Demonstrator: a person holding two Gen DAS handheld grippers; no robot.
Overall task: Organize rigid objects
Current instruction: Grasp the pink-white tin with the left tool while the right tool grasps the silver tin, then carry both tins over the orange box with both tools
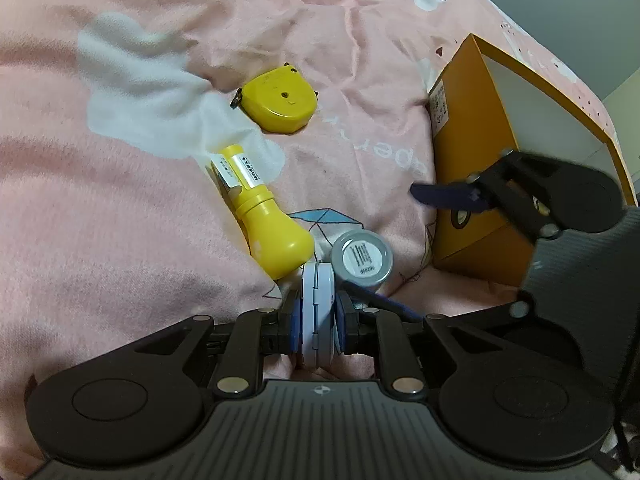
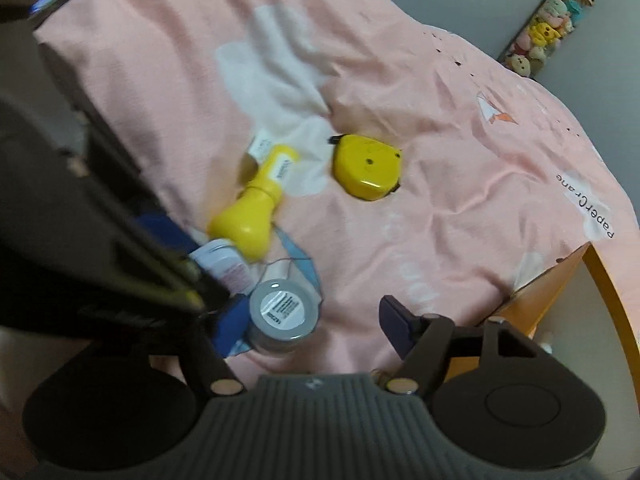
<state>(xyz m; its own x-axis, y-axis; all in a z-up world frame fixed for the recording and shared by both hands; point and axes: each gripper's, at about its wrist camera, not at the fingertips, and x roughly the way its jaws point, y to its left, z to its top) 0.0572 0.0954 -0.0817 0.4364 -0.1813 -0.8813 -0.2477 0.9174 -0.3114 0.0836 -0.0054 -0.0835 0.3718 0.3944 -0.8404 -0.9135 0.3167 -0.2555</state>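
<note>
Showing only from the right wrist: plush toys (image 2: 548, 28) beyond the bed (image 2: 460, 168).

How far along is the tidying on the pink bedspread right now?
Done: nothing visible; the orange box shows no contents from here. In hand: the left tool is shut on the white round tin; the right tool is open around the grey jar, pads not pressing. Left: that jar, the yellow bottle and the yellow tape measure lie on the bedspread.
</note>
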